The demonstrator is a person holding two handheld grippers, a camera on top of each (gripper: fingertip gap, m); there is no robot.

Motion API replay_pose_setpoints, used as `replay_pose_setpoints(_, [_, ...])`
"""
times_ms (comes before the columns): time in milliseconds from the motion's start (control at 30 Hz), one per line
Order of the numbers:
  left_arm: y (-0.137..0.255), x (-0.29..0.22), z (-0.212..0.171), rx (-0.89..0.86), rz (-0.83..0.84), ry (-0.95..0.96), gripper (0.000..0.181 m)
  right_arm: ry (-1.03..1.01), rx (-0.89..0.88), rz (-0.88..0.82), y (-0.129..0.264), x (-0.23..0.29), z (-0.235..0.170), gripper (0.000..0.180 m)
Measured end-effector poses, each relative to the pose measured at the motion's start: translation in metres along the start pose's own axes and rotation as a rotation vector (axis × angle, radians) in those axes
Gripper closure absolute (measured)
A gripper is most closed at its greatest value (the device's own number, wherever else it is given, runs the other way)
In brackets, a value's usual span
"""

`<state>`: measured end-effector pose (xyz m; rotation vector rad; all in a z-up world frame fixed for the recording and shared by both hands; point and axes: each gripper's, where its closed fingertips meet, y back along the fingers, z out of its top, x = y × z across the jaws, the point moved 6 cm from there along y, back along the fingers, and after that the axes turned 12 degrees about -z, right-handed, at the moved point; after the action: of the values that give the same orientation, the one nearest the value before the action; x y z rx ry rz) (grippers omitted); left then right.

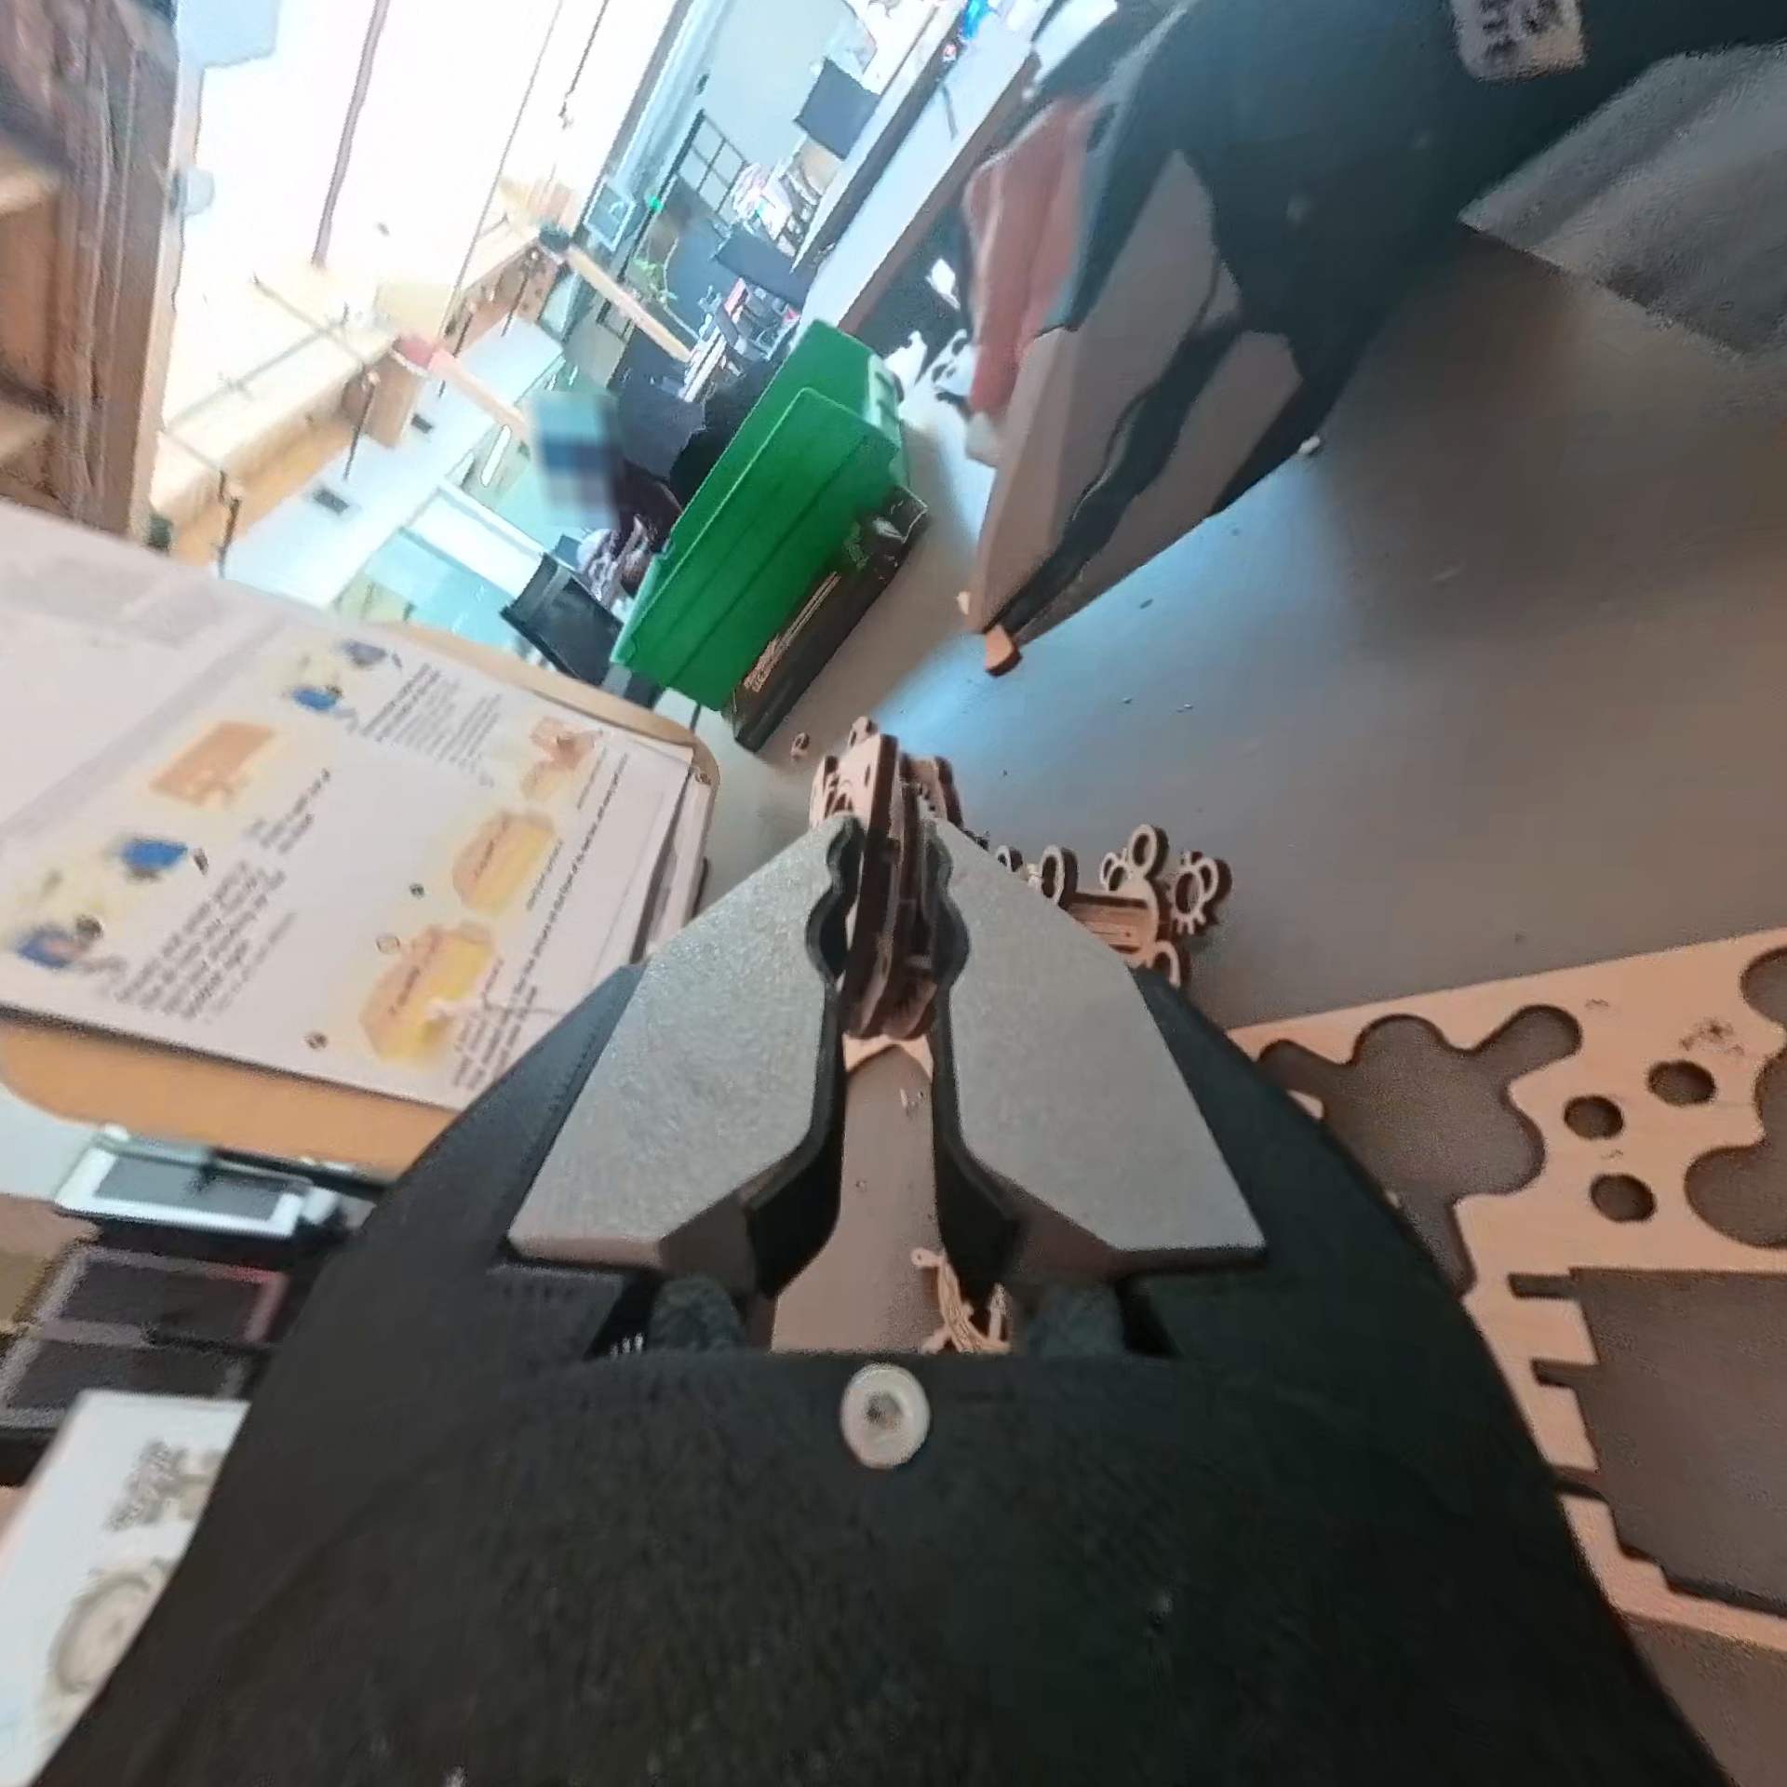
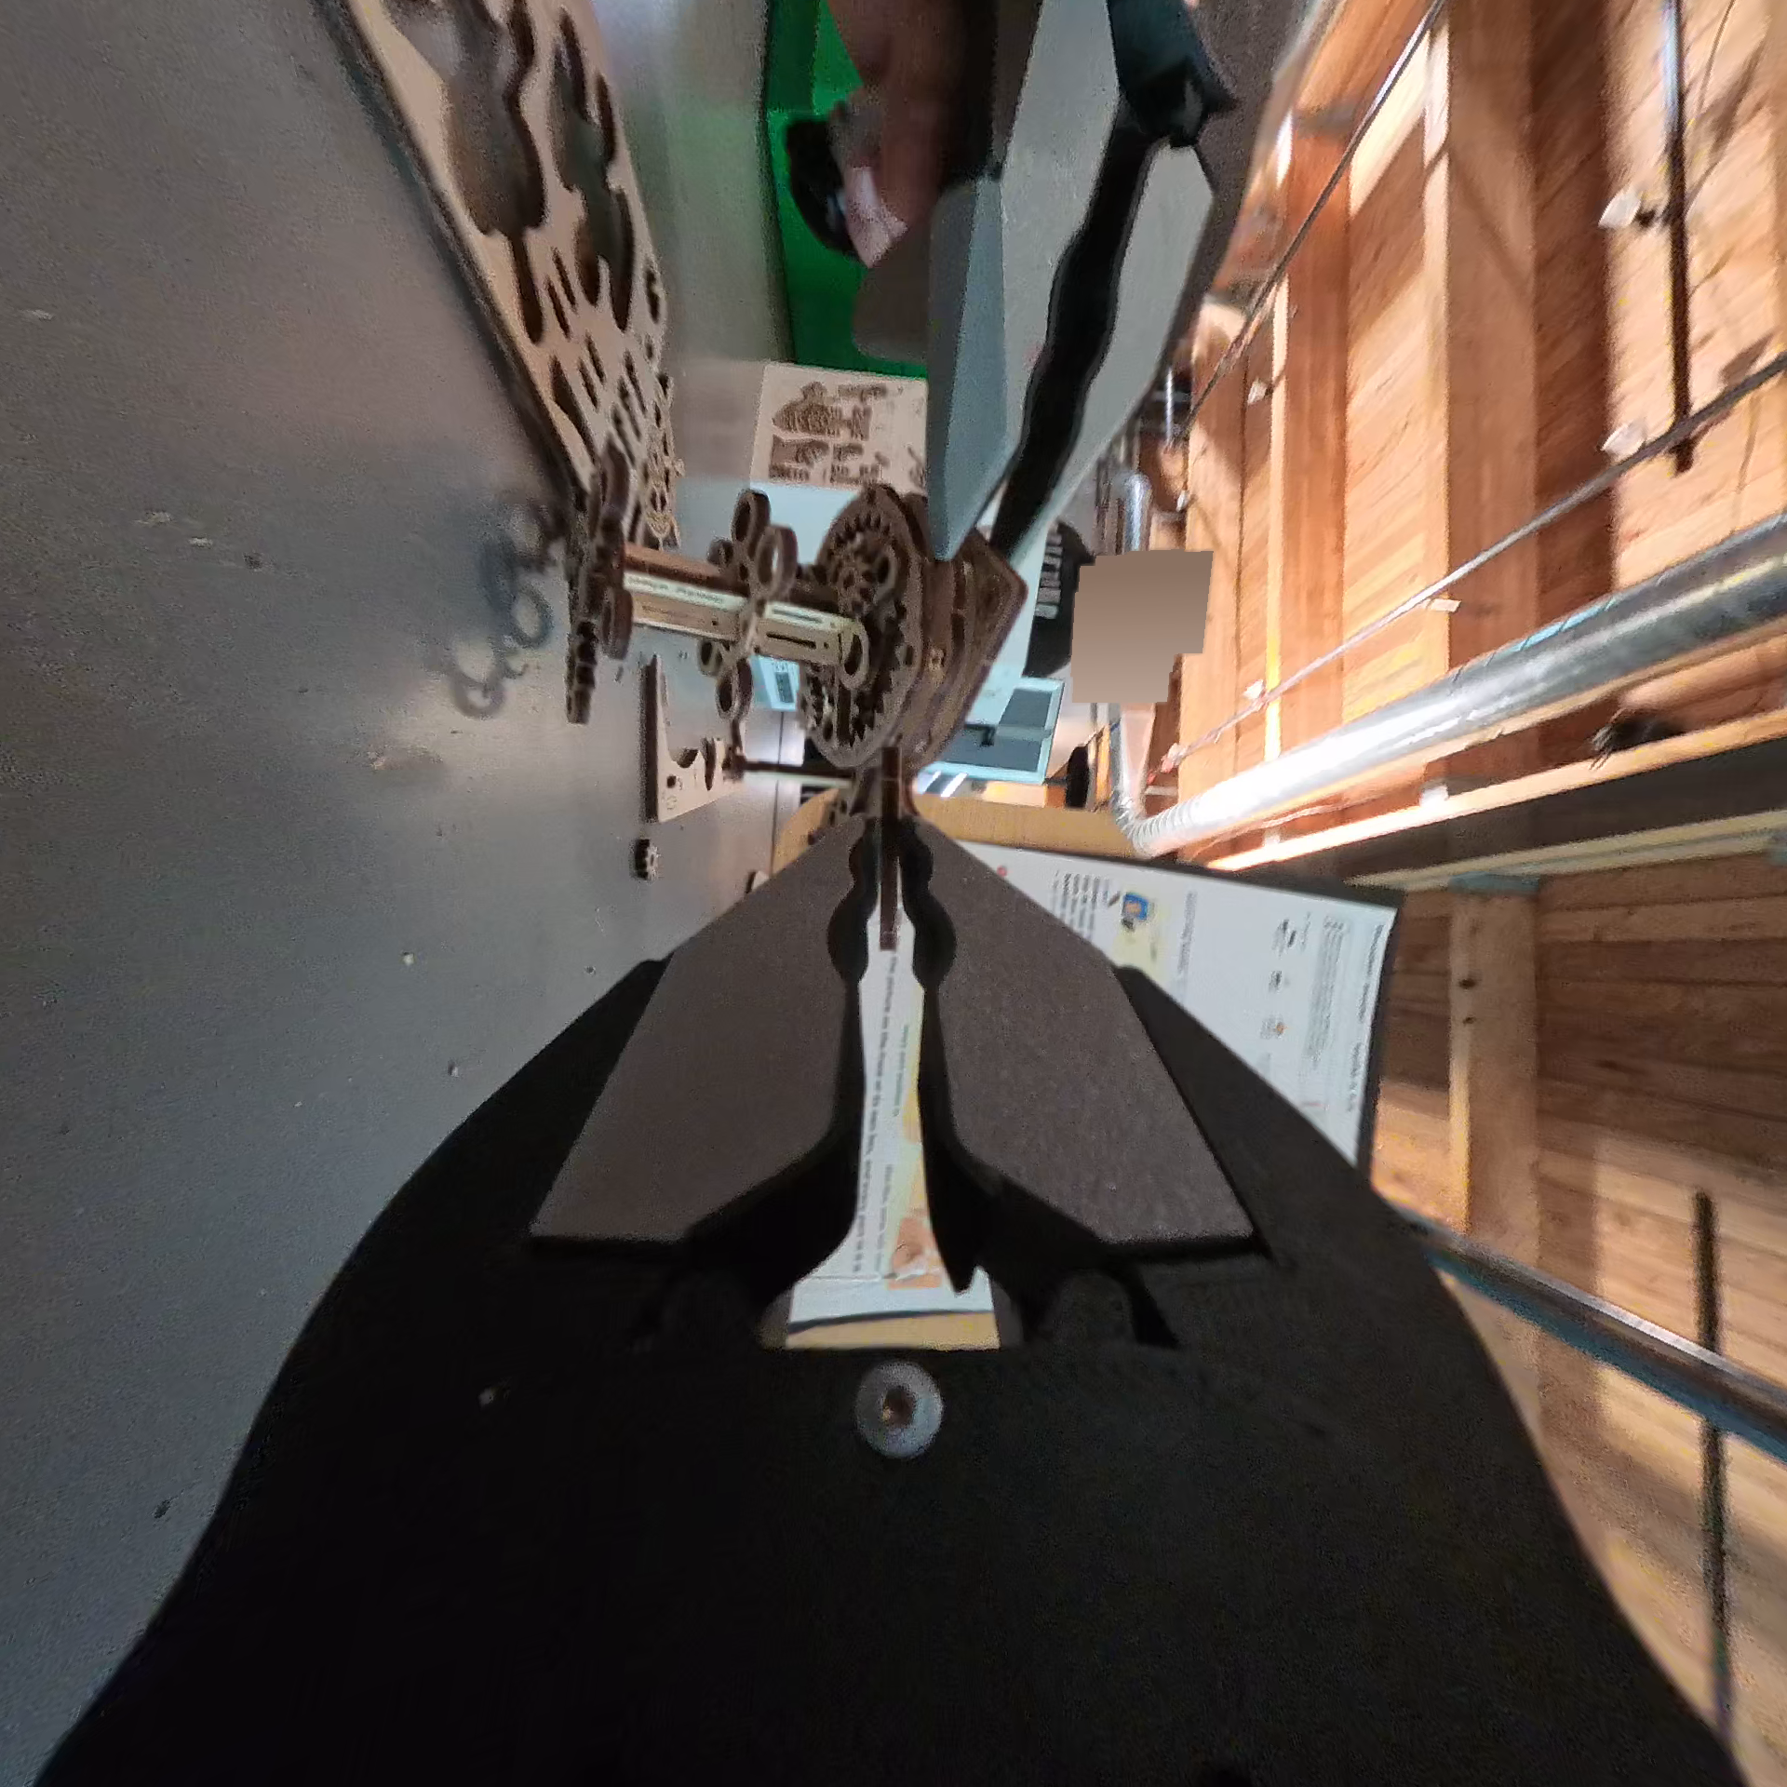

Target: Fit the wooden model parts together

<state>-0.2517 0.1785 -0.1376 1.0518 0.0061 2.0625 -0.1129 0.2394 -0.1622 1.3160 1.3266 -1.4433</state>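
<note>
Left gripper (image 1: 894, 870) clamps a part-built brown wooden gear model (image 2: 870, 629); right gripper (image 2: 890, 870) pinches a thin flat wooden piece (image 2: 888, 851), seemingly not yet fitted.

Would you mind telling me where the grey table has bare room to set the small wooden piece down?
Bare grey table lies between the green bin and the cut-out sheet. It is crowded near the gear assembly, the cut-out sheet and the instruction sheet.
</note>
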Motion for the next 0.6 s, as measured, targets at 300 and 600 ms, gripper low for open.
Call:
replay_pose_setpoints(300, [0.007,0.013,-0.019,-0.058,0.008,0.165,0.172,-0.163,0.116,0.070,-0.010,0.000,-0.016,0.180])
replay_pose_setpoints(600, [0.007,0.011,-0.015,-0.053,0.001,0.134,0.172,-0.131,0.103,0.091,-0.032,-0.004,-0.014,0.180])
